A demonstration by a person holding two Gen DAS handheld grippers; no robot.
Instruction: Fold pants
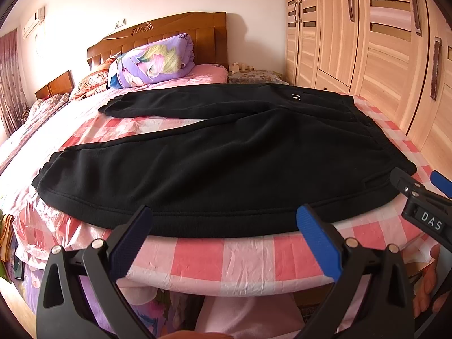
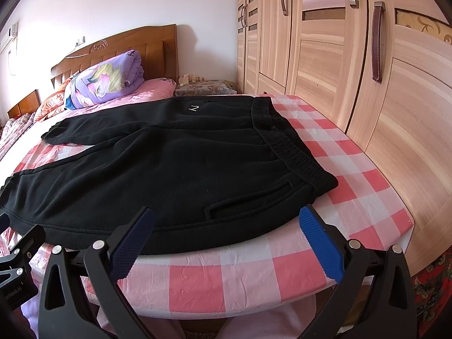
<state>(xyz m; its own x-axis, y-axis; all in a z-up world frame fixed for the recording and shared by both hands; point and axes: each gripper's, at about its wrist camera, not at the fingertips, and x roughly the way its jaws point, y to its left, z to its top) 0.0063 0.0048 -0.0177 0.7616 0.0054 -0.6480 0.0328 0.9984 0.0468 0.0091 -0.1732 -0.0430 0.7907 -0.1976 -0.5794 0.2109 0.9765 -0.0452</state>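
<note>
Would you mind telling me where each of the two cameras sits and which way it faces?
Left wrist: sits on the left gripper at the bed's near edge, facing the black pants and headboard; own open fingers show, plus the right gripper at right.
Right wrist: sits on the right gripper, nearer the waistband and wardrobe; own open fingers show.
Shared: pants, checked sheet, folded quilt.

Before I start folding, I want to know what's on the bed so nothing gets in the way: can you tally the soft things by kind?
Black pants: 1, spread flat on the checked sheet
Folded purple quilt: 1, by the headboard
Pillows: at least 1, partly hidden behind the quilt
Total: 3 that can be counted
</note>
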